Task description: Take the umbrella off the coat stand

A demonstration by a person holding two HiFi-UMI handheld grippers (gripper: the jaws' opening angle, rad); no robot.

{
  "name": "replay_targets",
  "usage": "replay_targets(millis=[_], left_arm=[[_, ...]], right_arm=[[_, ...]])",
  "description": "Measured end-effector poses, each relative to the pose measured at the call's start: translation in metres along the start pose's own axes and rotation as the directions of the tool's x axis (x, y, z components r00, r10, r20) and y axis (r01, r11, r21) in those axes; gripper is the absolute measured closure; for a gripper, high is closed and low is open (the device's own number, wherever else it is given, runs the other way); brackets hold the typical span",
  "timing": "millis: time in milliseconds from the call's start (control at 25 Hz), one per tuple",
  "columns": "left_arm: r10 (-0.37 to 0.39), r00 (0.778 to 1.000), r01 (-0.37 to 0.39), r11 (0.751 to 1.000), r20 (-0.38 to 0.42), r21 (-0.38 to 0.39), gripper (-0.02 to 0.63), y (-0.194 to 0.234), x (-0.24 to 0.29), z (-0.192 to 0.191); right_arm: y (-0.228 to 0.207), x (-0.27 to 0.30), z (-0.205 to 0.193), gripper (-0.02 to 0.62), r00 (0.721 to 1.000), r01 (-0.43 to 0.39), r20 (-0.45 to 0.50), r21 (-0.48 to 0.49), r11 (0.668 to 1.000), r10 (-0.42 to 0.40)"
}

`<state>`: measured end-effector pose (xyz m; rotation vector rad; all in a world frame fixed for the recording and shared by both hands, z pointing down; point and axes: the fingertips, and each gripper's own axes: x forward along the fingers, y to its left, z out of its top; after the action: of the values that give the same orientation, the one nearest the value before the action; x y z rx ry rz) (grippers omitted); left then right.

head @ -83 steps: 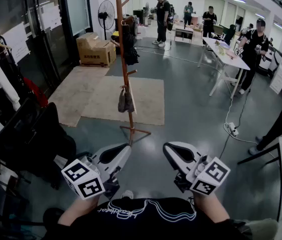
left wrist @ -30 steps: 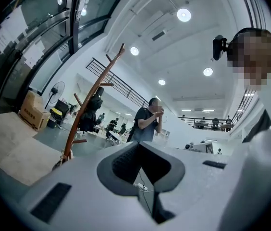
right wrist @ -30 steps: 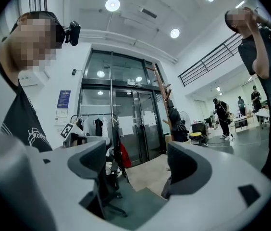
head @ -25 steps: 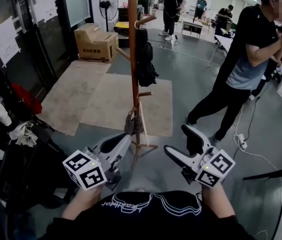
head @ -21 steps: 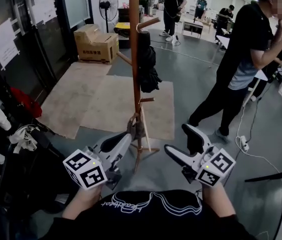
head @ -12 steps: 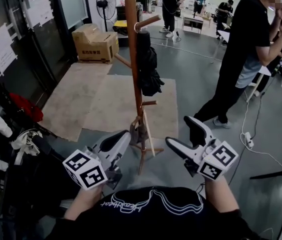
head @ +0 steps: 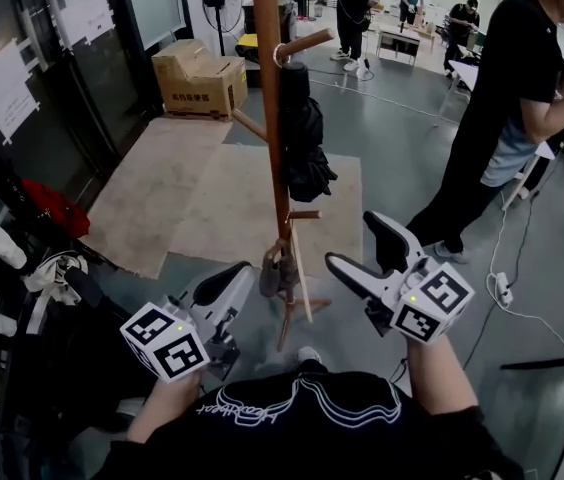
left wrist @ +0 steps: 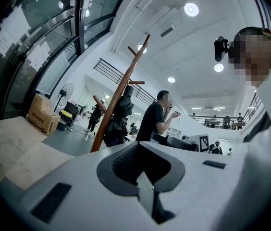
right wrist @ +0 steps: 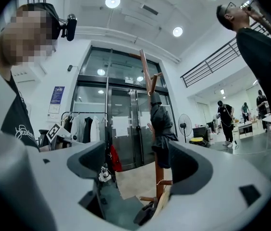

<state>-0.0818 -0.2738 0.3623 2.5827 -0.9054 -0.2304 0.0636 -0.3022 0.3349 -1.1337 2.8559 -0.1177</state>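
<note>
Right gripper point(head: 354, 240) spread wide, empty; left gripper point(head: 234, 276) pressed together — both at 6 o'clock. Black folded umbrella point(head: 303, 138) hangs on the tall brown wooden coat stand point(head: 267, 28) at 12 o'clock, clear of both.

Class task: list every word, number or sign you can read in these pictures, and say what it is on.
No text reads clearly.
Cardboard box: dark print, too small.
Papers on the glass doors: blurred.
Shirt: white script, illegible.
Blue poster: too small.
</note>
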Motion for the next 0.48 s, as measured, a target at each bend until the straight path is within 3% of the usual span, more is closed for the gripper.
replay_targets(millis=[480], left_arm=[[0.117, 0.989, -0.119, 0.993, 0.093, 0.014, 0.6, 0.045, 0.012, 0.033]], right_arm=[[-0.055, 0.081, 0.005, 0.186, 0.996, -0.077, -0.039, -0.042, 0.996, 0.075]])
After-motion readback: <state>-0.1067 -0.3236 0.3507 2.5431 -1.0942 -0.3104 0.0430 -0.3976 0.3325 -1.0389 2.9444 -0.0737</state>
